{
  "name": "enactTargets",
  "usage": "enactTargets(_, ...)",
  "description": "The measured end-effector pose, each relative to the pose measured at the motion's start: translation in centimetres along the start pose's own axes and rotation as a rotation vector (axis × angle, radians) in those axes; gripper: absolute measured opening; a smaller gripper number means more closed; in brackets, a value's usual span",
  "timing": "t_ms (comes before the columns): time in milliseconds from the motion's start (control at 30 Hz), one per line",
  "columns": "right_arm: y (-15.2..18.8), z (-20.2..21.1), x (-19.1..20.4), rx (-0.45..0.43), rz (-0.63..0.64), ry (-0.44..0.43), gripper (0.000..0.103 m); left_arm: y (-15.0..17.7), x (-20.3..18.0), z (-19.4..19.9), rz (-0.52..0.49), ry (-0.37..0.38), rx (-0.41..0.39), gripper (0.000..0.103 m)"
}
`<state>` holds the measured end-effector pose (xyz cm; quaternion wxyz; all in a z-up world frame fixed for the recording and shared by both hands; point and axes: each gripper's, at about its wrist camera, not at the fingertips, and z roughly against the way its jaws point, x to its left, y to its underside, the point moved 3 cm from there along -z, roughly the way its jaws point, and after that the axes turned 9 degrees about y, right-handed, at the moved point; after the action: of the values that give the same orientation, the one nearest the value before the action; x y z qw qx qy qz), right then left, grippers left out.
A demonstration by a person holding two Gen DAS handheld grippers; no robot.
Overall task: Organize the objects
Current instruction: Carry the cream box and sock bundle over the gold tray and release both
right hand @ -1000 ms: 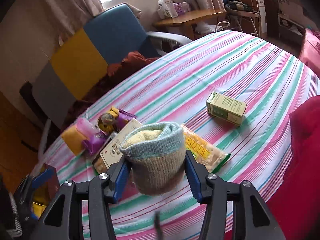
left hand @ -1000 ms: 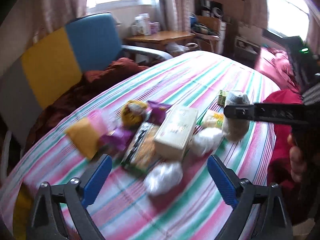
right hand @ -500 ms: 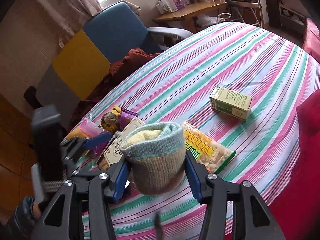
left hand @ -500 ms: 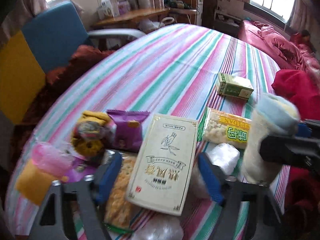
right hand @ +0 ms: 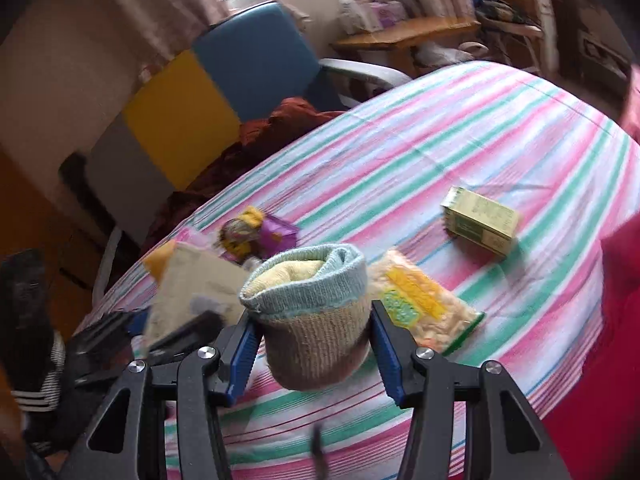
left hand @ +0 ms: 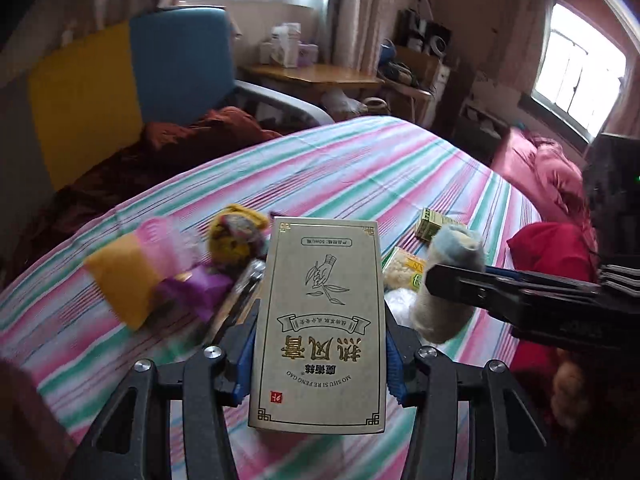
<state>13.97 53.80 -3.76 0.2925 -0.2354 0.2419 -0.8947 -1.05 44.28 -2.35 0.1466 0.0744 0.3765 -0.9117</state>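
My left gripper [left hand: 320, 364] is shut on a tall cream box with gold lettering [left hand: 320, 320] and holds it above the striped tablecloth [left hand: 360, 168]. My right gripper [right hand: 314, 354] is shut on a rolled sock bundle, tan with a light blue cuff [right hand: 316, 320], held above the table. In the left wrist view the sock [left hand: 448, 280] and the right gripper sit to the right of the box. In the right wrist view the box [right hand: 192, 288] shows blurred at the left.
On the cloth lie a yellow-green snack packet [right hand: 424, 300], a small green carton [right hand: 480, 222], a purple packet [right hand: 276, 236], a yellow knitted toy [left hand: 236, 232], a yellow and pink pouch [left hand: 128, 268]. A blue and yellow chair [left hand: 140, 72] stands behind. Red bedding [left hand: 556, 248] lies at right.
My left gripper has closed on the cream box and lifted it off the pile. My right gripper still holds the sock and has shifted slightly.
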Motion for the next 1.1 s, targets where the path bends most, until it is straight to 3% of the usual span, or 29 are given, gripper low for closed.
enactTargets(233,2.1,1.0,5.8,-0.014,0.239,-0.076,0.053,6.8,4.2,9.4,0.178,-0.133,-0.088,0.052)
enactTargets(333,3.4,1.7,8.8,0.006,0.308,-0.117,0.053,9.8,7.1,13.2,0.256,-0.228,-0.118,0.052)
enactTargets(533,6.2,2.9,17.2,0.051,0.432,-0.26,0.053,16.1,13.5,21.2,0.458,-0.407,-0.199,0.052)
enactTargets(700,9.3,2.2,24.7,0.119,0.559,-0.353,0.053,19.6,17.5,26.2,0.551,-0.513,-0.253,0.052)
enactTargets(900,13.3,-1.5,32.3,0.255,0.69,-0.37,0.053,22.1,22.3,28.5,0.649,-0.615,-0.26,0.052)
enactTargets(1100,15.7,-5.3,37.2,0.292,0.761,-0.293,0.053,24.0,25.7,28.4,0.701,-0.666,-0.217,0.053)
